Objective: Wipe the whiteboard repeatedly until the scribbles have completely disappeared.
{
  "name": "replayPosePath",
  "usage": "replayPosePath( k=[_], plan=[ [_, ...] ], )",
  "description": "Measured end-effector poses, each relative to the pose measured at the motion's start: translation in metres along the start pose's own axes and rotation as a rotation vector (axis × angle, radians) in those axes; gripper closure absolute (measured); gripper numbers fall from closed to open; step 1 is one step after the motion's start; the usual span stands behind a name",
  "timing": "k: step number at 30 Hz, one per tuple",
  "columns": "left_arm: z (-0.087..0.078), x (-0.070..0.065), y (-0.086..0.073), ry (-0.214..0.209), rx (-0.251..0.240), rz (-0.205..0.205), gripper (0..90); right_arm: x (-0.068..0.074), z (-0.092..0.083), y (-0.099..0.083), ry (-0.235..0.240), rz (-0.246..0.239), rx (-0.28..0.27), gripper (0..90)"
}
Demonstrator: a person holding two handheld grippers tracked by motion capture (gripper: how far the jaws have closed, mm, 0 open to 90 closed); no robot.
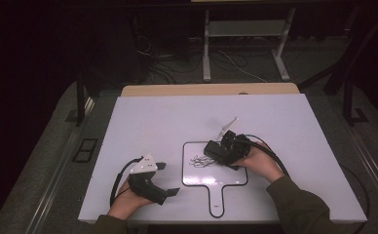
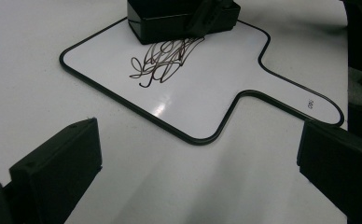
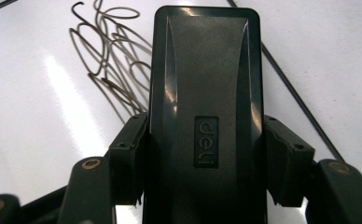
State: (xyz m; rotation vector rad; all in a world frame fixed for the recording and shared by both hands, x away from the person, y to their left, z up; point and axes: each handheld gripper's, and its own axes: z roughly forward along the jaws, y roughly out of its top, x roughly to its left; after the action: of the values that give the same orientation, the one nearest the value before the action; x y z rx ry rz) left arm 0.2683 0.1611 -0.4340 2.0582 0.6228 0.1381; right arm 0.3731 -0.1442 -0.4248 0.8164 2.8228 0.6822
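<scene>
White counter: my right gripper clamps the eraser beside the whiteboard's unwiped scribble; left gripper gapes idle.

Lab, white table, floor cables, desk frame

The high view looks forward and down on the whole table from the person's side. The left gripper view sits low and looks across the whiteboard from nearby. The right gripper view hangs close above the eraser. All three share the board's scribble.
</scene>
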Motion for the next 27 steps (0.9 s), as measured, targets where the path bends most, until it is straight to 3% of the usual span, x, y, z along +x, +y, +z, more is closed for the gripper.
replayPosePath(
  k=[27],
  plan=[
    [0.000, -0.001, 0.000, -0.006, 0.003, 0.000, 0.0, 0.041, 0.003, 0.010, 0.048, -0.108, 0.025, 38.4]
  ],
)
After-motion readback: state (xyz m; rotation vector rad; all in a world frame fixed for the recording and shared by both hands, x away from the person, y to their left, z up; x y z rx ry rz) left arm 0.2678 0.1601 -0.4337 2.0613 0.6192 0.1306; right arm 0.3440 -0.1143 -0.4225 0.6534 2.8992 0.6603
